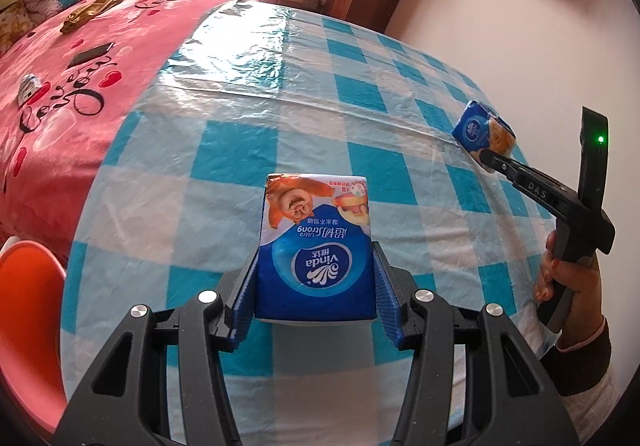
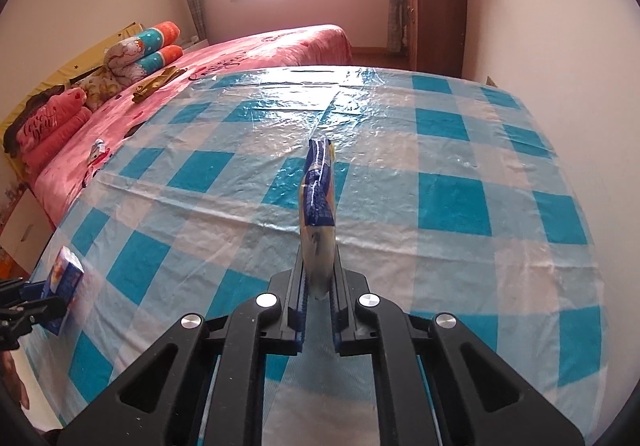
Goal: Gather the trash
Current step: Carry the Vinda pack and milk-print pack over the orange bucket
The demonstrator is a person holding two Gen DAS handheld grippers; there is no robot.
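A: Bedroom with window, pink bed [image 1: 120, 37], wooden cabinet [image 2: 436, 21]; in front, a worktop [image 1: 248, 117] under a blue-and-white checked cover sheathed in clear plastic.

B: And the trash?

A: Two tissue packets. Full blue tissue pack [image 1: 316, 246] clamped flat between the blue pads of the left gripper [image 1: 316, 286], printed face up, lifted just above the cover. Flattened, near-empty tissue wrapper [image 2: 318, 201] pinched edge-on in the right gripper [image 2: 318, 282], jaws drawn almost together on its thin lower end, top standing free above the cloth.

B: Anything else lying about?

A: Nothing further on the worktop. On the bed: a phone [image 1: 91, 53], a gold-coloured bundle [image 1: 86, 11], a small crumpled packet [image 1: 29, 87] near the edge. Orange chair [image 1: 24, 326] at the near left corner.

B: Step in hand?

A: By the look of it, pick-up finished on both sides, carry-off to come. No bin or bag visible in either view.

B: Next move?

A: Likely a swing away from the worktop toward wherever the trash goes, both grips kept firm. Thin wrapper the likelier to slip; held only by its limp end.
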